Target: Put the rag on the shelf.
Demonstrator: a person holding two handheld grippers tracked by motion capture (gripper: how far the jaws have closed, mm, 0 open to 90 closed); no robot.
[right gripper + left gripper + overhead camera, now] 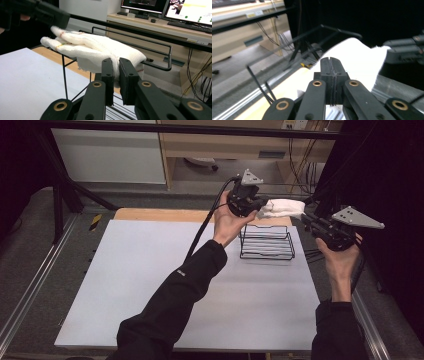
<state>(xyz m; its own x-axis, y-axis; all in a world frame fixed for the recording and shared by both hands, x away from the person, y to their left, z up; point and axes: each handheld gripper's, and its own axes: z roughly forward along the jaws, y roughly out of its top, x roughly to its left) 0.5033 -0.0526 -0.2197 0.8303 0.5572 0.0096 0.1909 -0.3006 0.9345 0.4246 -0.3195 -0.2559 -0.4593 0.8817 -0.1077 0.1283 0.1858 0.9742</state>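
Note:
A white knit glove (283,208) hangs stretched in the air between my two grippers, above a black wire basket (266,243). My left gripper (260,206) is shut on the glove's finger end, and the white fabric (359,56) spreads out beyond its closed jaws (332,63). My right gripper (307,218) is shut on the cuff end; in the right gripper view the glove (95,47) runs from between its tips (114,65) toward the left gripper (51,15) at the upper left. The basket's wire rim (160,46) passes behind the glove.
A white mat (150,285) covers the table, with a wooden strip (165,214) along its far edge. Black frame bars (65,190) stand at the left and a dark curtain at the right. Cables (200,232) trail from the left gripper.

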